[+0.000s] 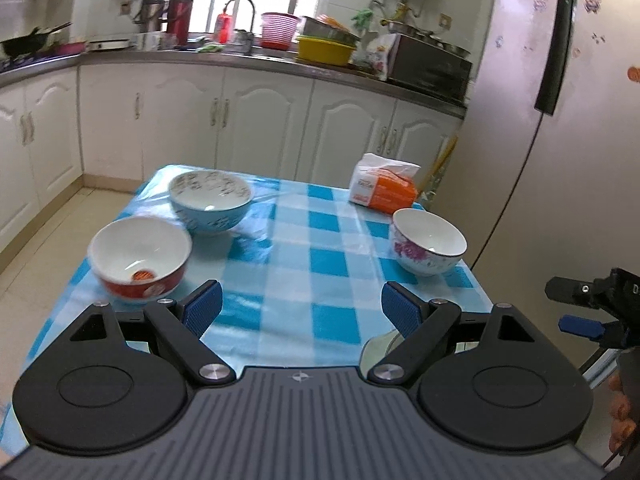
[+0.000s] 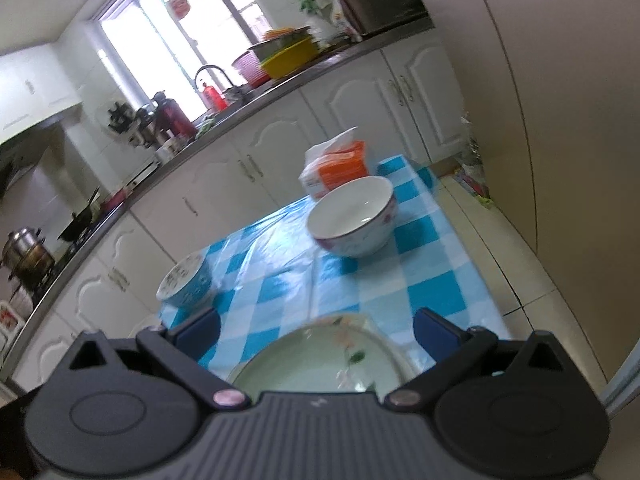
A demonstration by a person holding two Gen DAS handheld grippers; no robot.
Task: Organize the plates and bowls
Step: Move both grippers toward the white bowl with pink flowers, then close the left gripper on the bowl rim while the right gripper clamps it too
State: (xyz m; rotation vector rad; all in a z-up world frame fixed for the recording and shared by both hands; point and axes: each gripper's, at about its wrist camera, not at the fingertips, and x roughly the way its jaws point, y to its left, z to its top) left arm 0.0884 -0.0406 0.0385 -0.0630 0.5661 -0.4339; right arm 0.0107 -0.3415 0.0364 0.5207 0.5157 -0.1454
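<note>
- Blue and white squares cover the table (image 1: 296,248), seen from the left wrist camera.
- The left gripper (image 1: 301,304) hangs above the near end of the table with its jaws wide apart and nothing between them.
- Just past its left finger sits a red bowl (image 1: 140,258), white inside.
- Farther ahead on that side is a blue bowl (image 1: 211,204) with small marks on it.
- Ahead and to the right stands a white bowl (image 1: 428,242) with pink flowers, well apart from the other two.
- Behind the white bowl lies an orange and white tissue pack (image 1: 384,188).
- A bit of a pale green plate (image 1: 378,346) peeks out under the right finger.
- At the far right edge is part of the right gripper (image 1: 580,326), with a hand (image 1: 620,416) under it.
- From the right wrist camera, the right gripper (image 2: 316,330) has its jaws wide apart too.
- The green plate (image 2: 308,368) with a flower on it lies flat on the table, right below and between the fingers. I cannot tell if they touch it.
- The white bowl (image 2: 352,216) is straight ahead, with the tissue pack (image 2: 336,166) behind it.
- The blue bowl (image 2: 186,284) sits ahead to the left, near the table edge.
</note>
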